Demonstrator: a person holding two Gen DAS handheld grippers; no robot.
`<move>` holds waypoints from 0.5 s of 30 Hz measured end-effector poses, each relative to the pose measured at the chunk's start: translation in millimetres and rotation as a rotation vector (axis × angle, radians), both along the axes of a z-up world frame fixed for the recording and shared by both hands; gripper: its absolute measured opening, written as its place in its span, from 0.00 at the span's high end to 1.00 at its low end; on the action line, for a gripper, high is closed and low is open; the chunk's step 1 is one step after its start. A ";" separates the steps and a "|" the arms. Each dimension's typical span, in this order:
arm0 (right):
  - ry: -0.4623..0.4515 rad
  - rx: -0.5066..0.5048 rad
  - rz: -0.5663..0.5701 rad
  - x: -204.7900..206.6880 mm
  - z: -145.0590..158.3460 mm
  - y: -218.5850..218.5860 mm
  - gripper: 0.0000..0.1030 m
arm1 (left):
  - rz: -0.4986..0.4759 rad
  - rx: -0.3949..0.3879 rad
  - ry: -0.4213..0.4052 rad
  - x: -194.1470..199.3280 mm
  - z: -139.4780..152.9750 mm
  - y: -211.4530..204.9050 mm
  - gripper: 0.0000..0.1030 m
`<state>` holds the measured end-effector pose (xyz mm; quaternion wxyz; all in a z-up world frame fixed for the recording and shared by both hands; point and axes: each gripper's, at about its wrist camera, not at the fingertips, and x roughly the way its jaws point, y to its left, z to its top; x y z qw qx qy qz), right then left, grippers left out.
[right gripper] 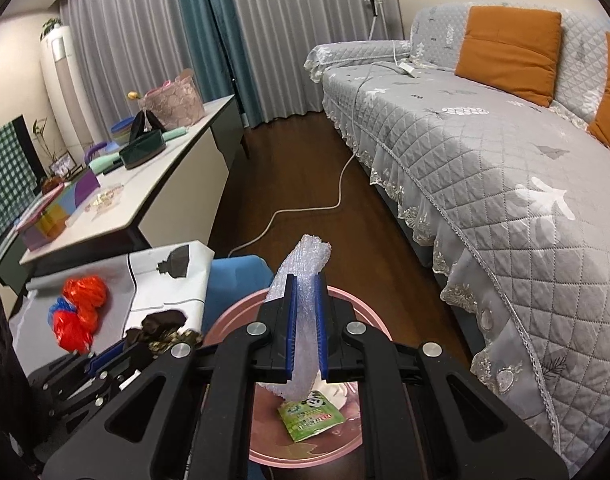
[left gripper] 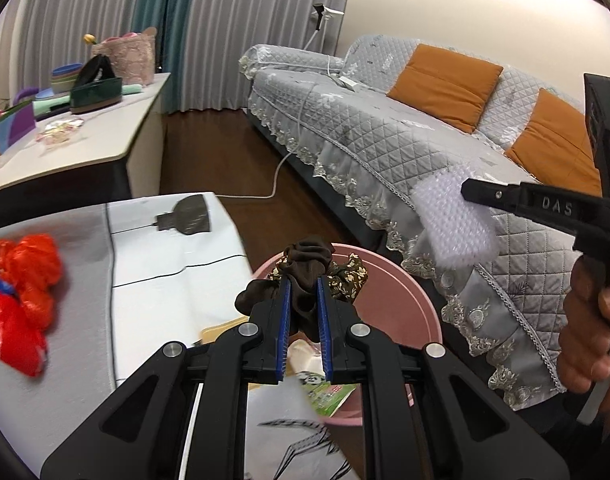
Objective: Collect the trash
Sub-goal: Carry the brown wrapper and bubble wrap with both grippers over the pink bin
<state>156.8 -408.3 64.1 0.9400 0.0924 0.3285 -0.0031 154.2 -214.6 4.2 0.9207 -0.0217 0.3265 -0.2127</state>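
Left tool [left gripper: 304, 280]: blue pads nearly closed, clamped on a dark brown cloth [left gripper: 307, 256] w/ a floral-print piece bunched beside it. Cloth hangs at the near rim of the pink bin [left gripper: 405, 300], over the gap between bin and counter. In the right wrist view the same left tool [right gripper: 117, 354] sits low at left w/ the cloth [right gripper: 163, 326] in its grip, just beside the bin's left rim.

Right tool [right gripper: 306, 312]: pads close together, gripping a strip of bubble wrap [right gripper: 305, 264] that stands up above the fingertips and trails down below them. Tool is directly above the pink bin [right gripper: 233, 312]. From the left wrist view the right tool [left gripper: 471, 192] comes in from the right edge, bubble wrap [left gripper: 451, 216] at its tip; the person's right hand [left gripper: 585, 320] is on the handle.

Inside bin: green packet [right gripper: 311, 420] w/ panda print, flat on the bottom; white crumpled item touching it on the far side.

Counter [left gripper: 153, 304], white w/ black line print, left of bin. Red plastic bag [left gripper: 21, 296], crumpled, w/ a blue bit in it, lies on it well apart from the bin. Blue item [right gripper: 237, 276] shows between counter and bin; cannot tell what it is.

Beyond: brown wood floor w/ a white cable [right gripper: 305, 212]. Sofa [right gripper: 485, 160] w/ grey quilted cover along the right, orange cushions [right gripper: 509, 52] on the backrest. Long sideboard [right gripper: 165, 176] at left carrying bowls, a basket, a dark green tray. Grey and teal curtains [right gripper: 209, 40] at the far wall.
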 end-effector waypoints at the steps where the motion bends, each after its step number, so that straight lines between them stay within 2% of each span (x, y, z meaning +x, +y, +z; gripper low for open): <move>1: 0.003 -0.012 0.001 0.3 -1.3 1.3 0.91 | -0.003 0.002 0.002 2.0 -1.3 -2.6 0.88; 6: 0.013 -0.058 0.009 3.0 -6.5 4.7 0.91 | -0.021 0.006 0.016 12.6 -10.6 -15.1 0.88; 15: 0.041 -0.074 0.012 9.5 -16.4 4.2 0.91 | -0.046 0.007 0.026 27.0 -17.5 -30.0 0.88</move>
